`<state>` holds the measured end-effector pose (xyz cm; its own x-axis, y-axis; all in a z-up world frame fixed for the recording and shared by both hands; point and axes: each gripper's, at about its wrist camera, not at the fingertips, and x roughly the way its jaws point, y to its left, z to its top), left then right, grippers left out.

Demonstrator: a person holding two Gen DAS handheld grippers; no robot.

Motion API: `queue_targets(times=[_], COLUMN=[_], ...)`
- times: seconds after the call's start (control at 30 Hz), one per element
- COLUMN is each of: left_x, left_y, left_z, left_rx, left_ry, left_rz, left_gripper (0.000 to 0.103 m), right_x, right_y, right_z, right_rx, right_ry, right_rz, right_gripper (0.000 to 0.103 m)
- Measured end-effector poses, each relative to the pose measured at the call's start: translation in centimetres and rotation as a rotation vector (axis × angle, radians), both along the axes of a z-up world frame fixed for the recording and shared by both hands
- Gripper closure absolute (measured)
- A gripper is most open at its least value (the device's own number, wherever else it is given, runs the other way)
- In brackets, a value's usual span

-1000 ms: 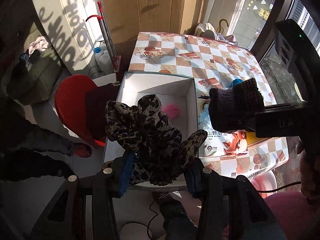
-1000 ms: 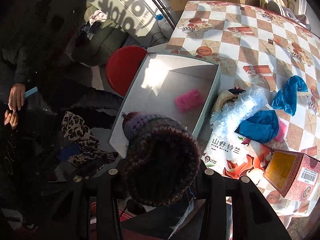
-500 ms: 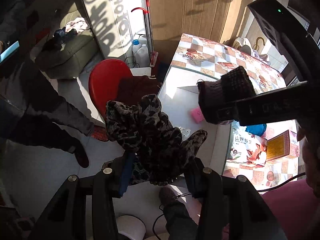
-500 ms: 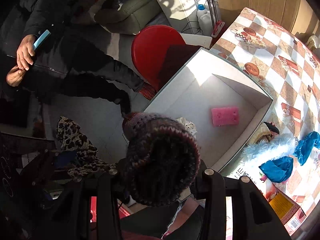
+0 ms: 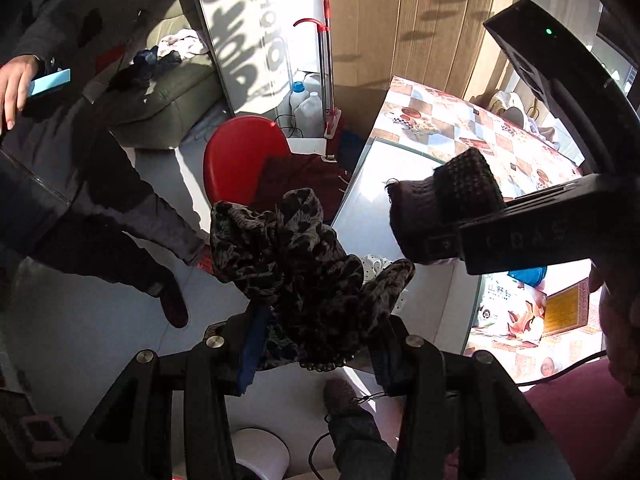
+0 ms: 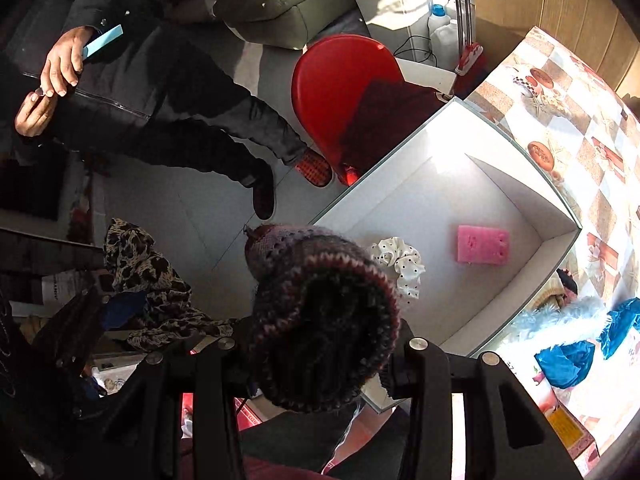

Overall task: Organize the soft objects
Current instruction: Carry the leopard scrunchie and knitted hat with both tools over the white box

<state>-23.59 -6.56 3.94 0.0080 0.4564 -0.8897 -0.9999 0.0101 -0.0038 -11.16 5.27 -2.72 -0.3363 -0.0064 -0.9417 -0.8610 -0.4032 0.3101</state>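
Note:
My left gripper (image 5: 316,340) is shut on a leopard-print scarf (image 5: 296,264), bunched between its fingers; it also shows in the right wrist view (image 6: 148,280). My right gripper (image 6: 320,344) is shut on a dark knitted hat (image 6: 320,320), which also shows in the left wrist view (image 5: 444,208). Both are held above the floor just left of the white box (image 6: 440,184). The box holds a pink sponge (image 6: 483,245) and a white dotted scrunchie (image 6: 400,266).
A checkered table (image 6: 580,92) carries the box, blue cloths (image 6: 568,356), a pale blue fluffy item (image 6: 560,316) and an orange carton (image 5: 568,310). A red stool (image 6: 340,80) stands beside the box. A seated person (image 6: 160,92) holds a phone.
Both grippers have swung left and away from over the box, still holding the scarf and the hat. More of the floor, stool and seated person now shows.

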Motion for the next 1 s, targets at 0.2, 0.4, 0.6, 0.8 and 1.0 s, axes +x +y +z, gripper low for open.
queue_targets(times=[0.2,0.4,0.6,0.8,1.0], left_x=[-0.08,0.09,0.18,-0.02,-0.05], left_y=[0.08,0.24,0.26,0.18,0.17], left_z=[0.03,0.12,0.2,0.19,0.16], left_rx=[0.003,0.008,0.011,0.012,0.014], left_ry=[0.005,0.011,0.022,0.021,0.025], left_rz=[-0.009,-0.017,-0.02,-0.01,-0.016], left_gripper=[0.053,0.053,0.053,0.053,0.053], right_x=[0.05,0.14,0.16,-0.12,0.07], right_y=[0.06,0.23,0.23,0.15,0.04], right_z=[-0.19,-0.12,-0.2,-0.11,-0.05], right_rx=[-0.009,-0.005,-0.01,-0.005,-0.003], right_ry=[0.003,0.004,0.009,0.011,0.018], right_rz=[-0.018,-0.025,-0.028,-0.017,-0.023], right_gripper=[0.058,0.058,0.058,0.058,0.058])
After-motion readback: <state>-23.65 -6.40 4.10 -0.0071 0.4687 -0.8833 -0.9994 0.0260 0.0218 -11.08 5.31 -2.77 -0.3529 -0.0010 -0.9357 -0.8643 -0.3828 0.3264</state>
